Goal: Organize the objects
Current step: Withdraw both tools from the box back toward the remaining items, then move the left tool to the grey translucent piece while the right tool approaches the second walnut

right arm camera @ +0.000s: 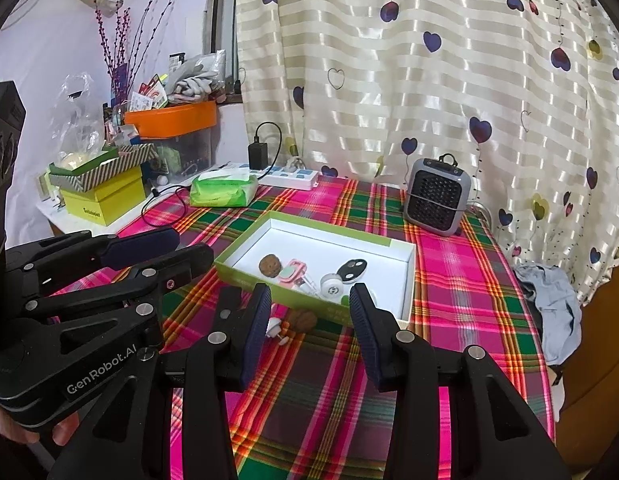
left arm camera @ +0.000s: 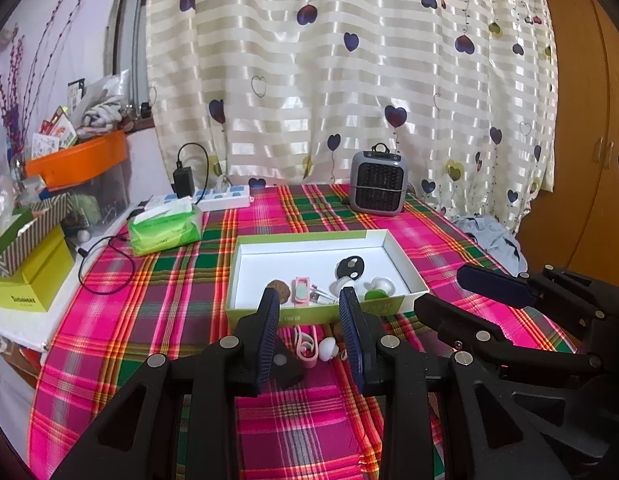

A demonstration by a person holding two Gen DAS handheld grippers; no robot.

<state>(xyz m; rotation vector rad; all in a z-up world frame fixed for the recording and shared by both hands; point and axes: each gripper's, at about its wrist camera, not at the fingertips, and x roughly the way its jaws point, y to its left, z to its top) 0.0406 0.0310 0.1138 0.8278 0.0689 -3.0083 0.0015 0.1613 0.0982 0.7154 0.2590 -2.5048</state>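
Both tools are released and hold nothing: the left tool (left arm camera: 309, 320) and the right tool (right arm camera: 307, 314). Just ahead of them, the green box (left arm camera: 393, 306) with small items stands on the desk (left arm camera: 181, 280).

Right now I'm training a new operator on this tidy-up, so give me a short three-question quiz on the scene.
1. True or false: the left claw grips an item.
2. What sits behind the white tray, near the curtain? A) a kettle B) a grey heater C) a lamp
3. Where does the pink clip still outside the tray lie?

Key: 1 false, both claws open and empty. 2 B. 3 On the plaid cloth, just in front of the tray's near wall.
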